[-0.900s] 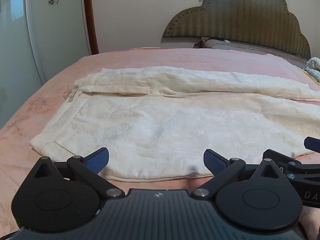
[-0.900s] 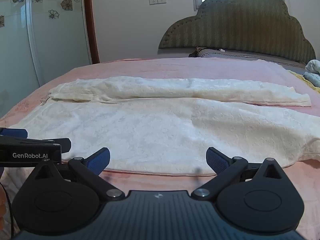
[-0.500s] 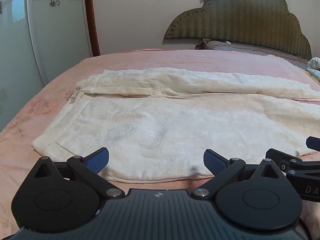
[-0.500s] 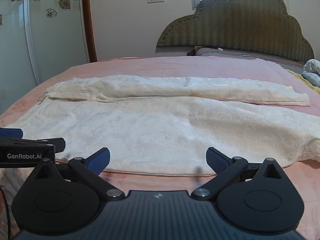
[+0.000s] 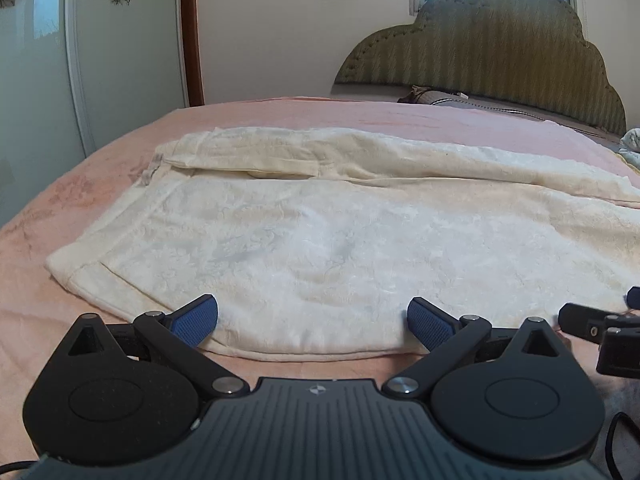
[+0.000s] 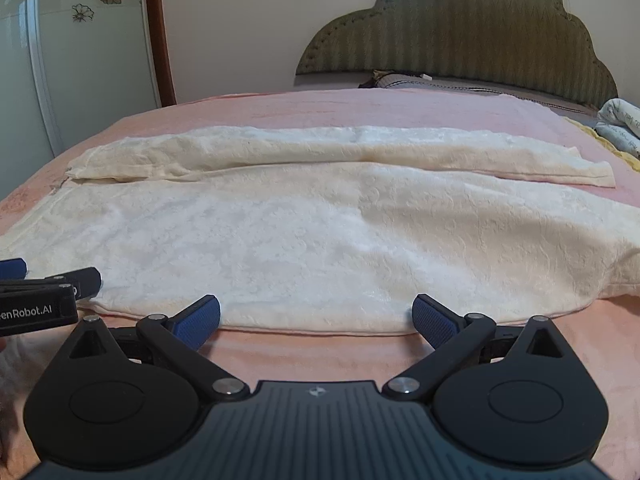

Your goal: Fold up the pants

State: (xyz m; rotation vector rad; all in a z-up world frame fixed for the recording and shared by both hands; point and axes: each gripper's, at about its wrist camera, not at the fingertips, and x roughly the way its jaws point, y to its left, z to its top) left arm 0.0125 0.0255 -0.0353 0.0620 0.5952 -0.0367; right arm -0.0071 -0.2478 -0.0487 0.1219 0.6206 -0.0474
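The pants (image 5: 320, 240) are lying spread flat across the bed (image 5: 280, 120). The left gripper (image 5: 312, 322) and right gripper (image 6: 316, 320) are hovering at the near edge, jaws wide apart, probably lining up to lift it for folding.

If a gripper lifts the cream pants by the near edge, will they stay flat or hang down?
The cream pants would likely droop: they lie limp, with soft wrinkles, on the pink bedspread. The plush surface suggests the fabric is not slippery. Spread wide, the far leg would probably drag behind.
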